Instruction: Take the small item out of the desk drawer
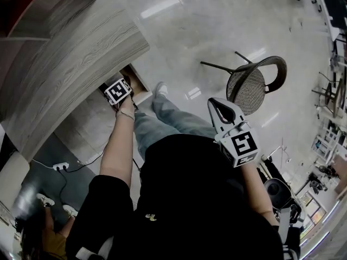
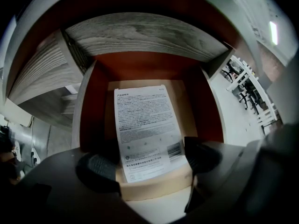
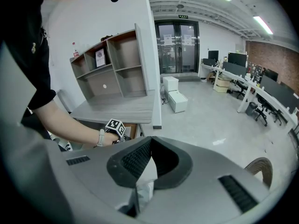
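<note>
**Tan box pinched in the red-brown drawer**

Had the left hand-held gripper (image 2: 148,162) down in the open desk drawer (image 2: 96,106), just under the edge of the grey wood-grain tabletop (image 1: 70,64). Had its jaws closed on the near end of a flat tan box (image 2: 156,189), with one ribbed pad (image 2: 96,167) against the left side and the other against the right. Found the box lying lengthwise along the drawer's middle, clear of both red-brown side walls, far end toward the back wall and near end at the front edge. Made out a white printed label (image 2: 145,125) over most of its top, with a barcode at the near right corner. Could not read the print, too small.

Held the right hand-held gripper (image 3: 149,141) well apart from the drawer, raised at the right side of the black top (image 1: 190,199). Had its jaws shut tip to tip, with a white crumpled scrap (image 3: 145,174) caught between the pads behind the tips. Could not tell paper from plastic.

Stood in blue jeans (image 1: 173,121) and a white shoe (image 1: 160,88) on the pale glossy floor (image 1: 179,37), close by the tabletop's corner. Noted a woven-back chair (image 1: 255,83) out on the floor beyond the right hand-held gripper. Noted also a white power strip (image 1: 60,166) on the floor below the tabletop, and open shelving (image 3: 112,64) along its far edge.
</note>
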A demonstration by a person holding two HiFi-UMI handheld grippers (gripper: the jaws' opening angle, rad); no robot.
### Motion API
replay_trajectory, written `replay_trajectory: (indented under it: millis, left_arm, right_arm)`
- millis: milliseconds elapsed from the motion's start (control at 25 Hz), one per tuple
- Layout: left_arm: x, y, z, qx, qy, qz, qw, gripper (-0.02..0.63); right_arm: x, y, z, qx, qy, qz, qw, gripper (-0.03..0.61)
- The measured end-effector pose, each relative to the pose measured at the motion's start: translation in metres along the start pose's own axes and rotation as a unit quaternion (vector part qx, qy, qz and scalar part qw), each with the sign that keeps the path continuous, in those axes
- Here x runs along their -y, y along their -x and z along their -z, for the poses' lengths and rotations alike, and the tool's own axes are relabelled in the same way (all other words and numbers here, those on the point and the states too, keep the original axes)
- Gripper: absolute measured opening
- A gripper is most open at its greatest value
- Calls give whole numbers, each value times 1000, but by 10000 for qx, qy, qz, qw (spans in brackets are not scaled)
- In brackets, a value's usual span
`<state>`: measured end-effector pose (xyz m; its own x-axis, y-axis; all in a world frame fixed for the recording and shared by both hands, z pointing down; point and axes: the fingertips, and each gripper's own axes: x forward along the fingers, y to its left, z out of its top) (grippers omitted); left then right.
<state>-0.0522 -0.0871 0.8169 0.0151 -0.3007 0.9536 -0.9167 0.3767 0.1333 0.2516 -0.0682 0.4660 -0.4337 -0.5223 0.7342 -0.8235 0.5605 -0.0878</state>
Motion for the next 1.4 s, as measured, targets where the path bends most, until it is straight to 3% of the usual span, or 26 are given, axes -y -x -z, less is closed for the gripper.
replay_trajectory:
  millis: [800,1000,1120,1400]
  left_arm:
    - [3,57,40,-241,-789,605,9948,425]
    - [-7,51,49,-412,-1114,546,9914,425]
    - [6,45,53,-500,-993,769,9908,423]
    - [8,22,47,-454,-1134,575,9908,424]
  right_arm:
    - [-55,9,-17,326,-8,-151,9994,-5]
    - [-60,13,-15,340,0,-60,9994,-5]
    - [-57,17,-11,306,-13,32,9995,-5]
    - [-49,18,-2,114,-57,117,9999,-5]
